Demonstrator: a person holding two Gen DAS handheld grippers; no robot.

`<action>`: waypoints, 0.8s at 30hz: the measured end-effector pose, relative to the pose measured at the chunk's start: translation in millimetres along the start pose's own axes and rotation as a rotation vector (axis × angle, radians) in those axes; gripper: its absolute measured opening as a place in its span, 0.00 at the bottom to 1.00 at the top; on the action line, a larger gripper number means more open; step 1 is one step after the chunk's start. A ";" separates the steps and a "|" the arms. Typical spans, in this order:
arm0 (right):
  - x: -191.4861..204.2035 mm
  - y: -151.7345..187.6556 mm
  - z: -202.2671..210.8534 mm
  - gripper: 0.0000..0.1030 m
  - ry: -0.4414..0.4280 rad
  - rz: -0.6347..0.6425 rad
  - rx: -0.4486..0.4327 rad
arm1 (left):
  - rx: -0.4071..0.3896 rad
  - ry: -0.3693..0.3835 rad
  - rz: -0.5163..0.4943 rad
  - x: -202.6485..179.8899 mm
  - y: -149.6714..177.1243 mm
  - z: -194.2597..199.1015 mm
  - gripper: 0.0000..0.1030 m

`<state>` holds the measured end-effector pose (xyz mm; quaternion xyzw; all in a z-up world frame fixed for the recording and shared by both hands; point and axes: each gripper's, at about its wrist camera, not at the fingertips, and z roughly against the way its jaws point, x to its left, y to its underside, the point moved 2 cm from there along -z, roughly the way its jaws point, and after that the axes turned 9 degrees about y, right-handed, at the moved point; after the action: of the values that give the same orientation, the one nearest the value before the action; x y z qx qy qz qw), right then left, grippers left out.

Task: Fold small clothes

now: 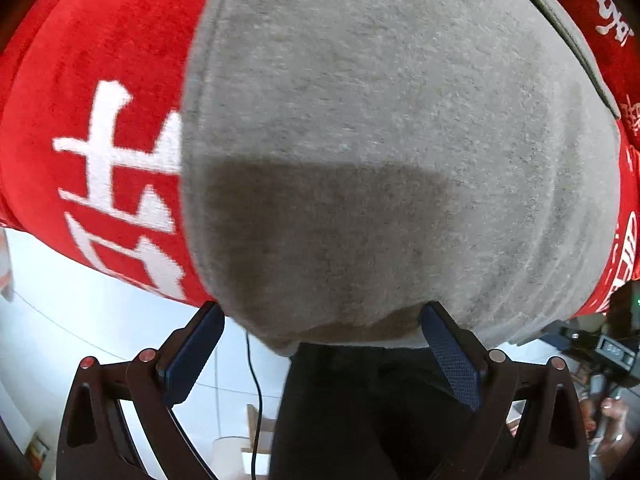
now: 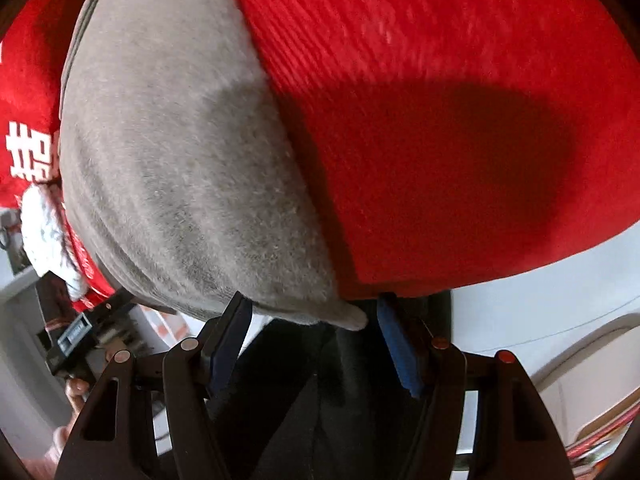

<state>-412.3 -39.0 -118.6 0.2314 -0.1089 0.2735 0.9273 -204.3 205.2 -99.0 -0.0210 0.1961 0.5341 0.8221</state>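
Grey garment (image 1: pixel 380 140) on red cloth (image 1: pixel 100 60) fills forward path; white floor (image 1: pixel 60 300) open beyond cloth edge.

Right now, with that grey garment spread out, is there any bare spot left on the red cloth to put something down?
Yes. In the right wrist view, the red cloth lies bare to the right of the grey garment, out to its edge. In the left wrist view the grey garment fills the middle; only a red strip with white characters stays free on its left. Near both grippers it is crowded.

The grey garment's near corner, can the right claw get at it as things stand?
Probably yes. The right claw is open, and the corner of the grey garment hangs off the edge of the red cloth right between its pads, with nothing covering it.
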 end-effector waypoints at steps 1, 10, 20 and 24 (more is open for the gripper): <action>-0.7 1.3 -0.3 0.58 -0.016 -0.009 -0.003 | -0.005 0.005 -0.006 -2.4 0.3 1.3 0.90; 29.5 10.9 40.6 0.13 -0.217 0.051 -0.008 | 0.025 0.175 -0.041 -12.3 8.1 35.8 0.13; 96.5 -74.3 129.6 0.12 -0.411 0.093 -0.203 | -0.171 0.285 -0.090 -45.9 -71.4 112.8 0.13; 116.0 -121.1 133.9 0.12 -0.406 0.064 -0.248 | -0.242 0.252 -0.090 -51.8 -123.5 119.9 0.13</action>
<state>-259.0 -141.4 -8.9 0.1624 -0.3332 0.2352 0.8985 -77.1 136.5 7.9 -0.1956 0.2307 0.5096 0.8055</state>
